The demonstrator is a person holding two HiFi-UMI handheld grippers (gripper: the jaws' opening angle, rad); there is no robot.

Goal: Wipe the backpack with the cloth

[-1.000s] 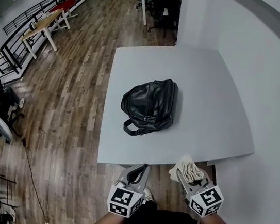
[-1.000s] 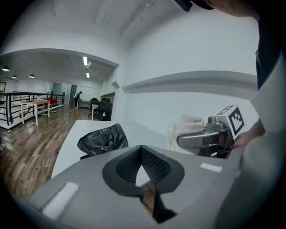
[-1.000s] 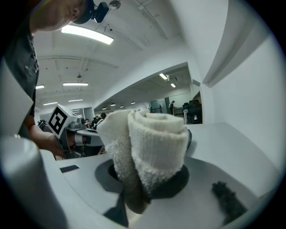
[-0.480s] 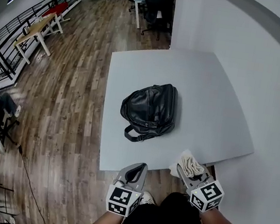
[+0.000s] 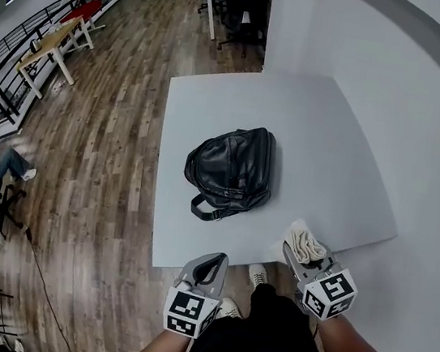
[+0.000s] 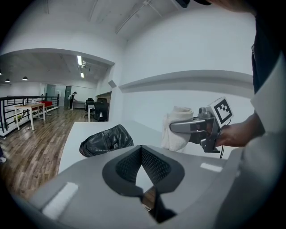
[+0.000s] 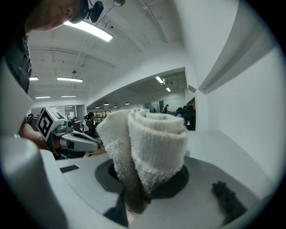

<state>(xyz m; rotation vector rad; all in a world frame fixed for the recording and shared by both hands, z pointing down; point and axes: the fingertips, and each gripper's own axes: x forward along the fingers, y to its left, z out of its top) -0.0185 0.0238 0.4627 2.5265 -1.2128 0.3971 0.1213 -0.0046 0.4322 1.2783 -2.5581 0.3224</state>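
Note:
A black leather backpack (image 5: 231, 169) lies on its side in the middle of the white table (image 5: 330, 155), its handle strap toward me; the left gripper view also shows the backpack (image 6: 106, 139). My right gripper (image 5: 297, 253) is shut on a rolled white cloth (image 5: 307, 243) at the table's near edge, to the right of the bag and apart from it. The cloth (image 7: 152, 143) fills the right gripper view. My left gripper (image 5: 218, 259) hangs just off the near edge, below the bag, its jaws shut with nothing between them (image 6: 142, 147).
Wood floor (image 5: 100, 153) lies left of the table. A white wall (image 5: 425, 120) runs close along its right side. Black office chairs (image 5: 247, 3) stand beyond the far edge, and wooden tables (image 5: 52, 39) sit far left. My shoe (image 5: 257, 276) shows below the table edge.
My right gripper has edged a little forward with the cloth, up to the table's near edge. The left gripper has stayed low by the edge. The backpack has not moved.

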